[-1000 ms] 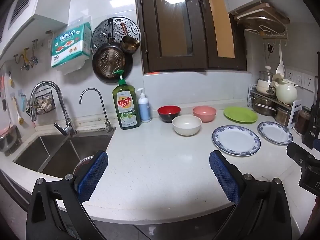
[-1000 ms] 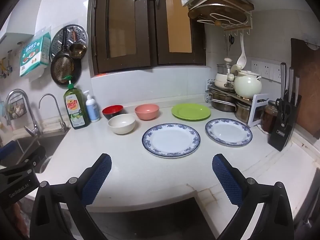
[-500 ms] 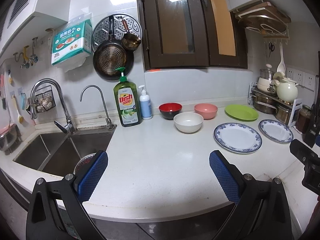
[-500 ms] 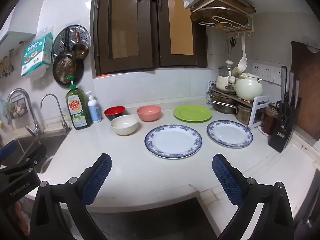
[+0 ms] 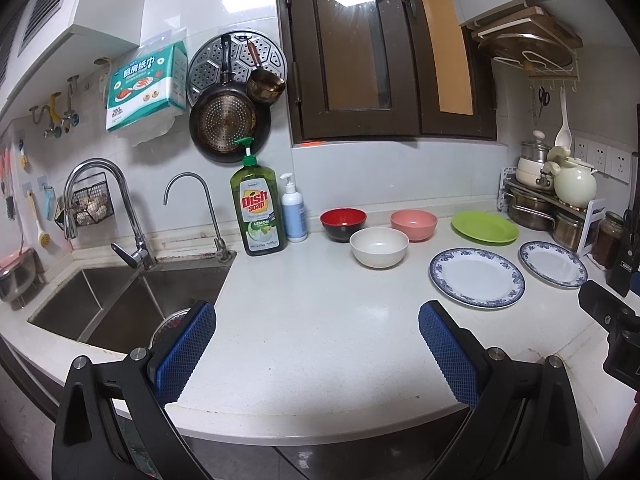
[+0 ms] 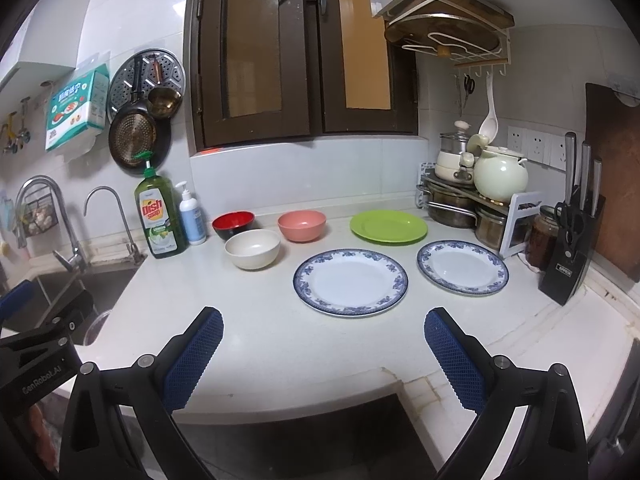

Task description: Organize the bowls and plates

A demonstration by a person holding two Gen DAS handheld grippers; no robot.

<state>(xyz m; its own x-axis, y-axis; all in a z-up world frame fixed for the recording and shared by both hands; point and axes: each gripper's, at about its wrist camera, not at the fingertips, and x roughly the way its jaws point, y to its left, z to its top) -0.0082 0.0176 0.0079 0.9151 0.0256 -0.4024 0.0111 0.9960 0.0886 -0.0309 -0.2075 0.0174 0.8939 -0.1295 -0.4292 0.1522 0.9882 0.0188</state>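
Observation:
On the white counter (image 6: pixel 256 332) stand a cream bowl (image 6: pixel 252 249), a pink bowl (image 6: pixel 301 225) and a red-and-black bowl (image 6: pixel 233 224). A green plate (image 6: pixel 388 227) lies behind two blue-rimmed white plates, a large one (image 6: pixel 350 282) and a smaller one (image 6: pixel 462 267). The left wrist view has the same cream bowl (image 5: pixel 379 247), large plate (image 5: pixel 476 277) and green plate (image 5: pixel 484 228). My left gripper (image 5: pixel 316 344) hangs open over the counter's front edge, well short of the bowls. My right gripper (image 6: pixel 323 350) is open and empty, just in front of the large plate.
A sink (image 5: pixel 120 300) with two taps lies at the left. Dish soap (image 5: pixel 259 210) and a pump bottle (image 5: pixel 293 219) stand by the wall. Pots and a kettle on a rack (image 6: pixel 476 196) fill the right corner, beside a knife block (image 6: pixel 570 248).
Both grippers have tilted slightly upward and drawn a little nearer the counter, so the dishes sit lower in both views. Both stay open and nothing on the counter has moved.

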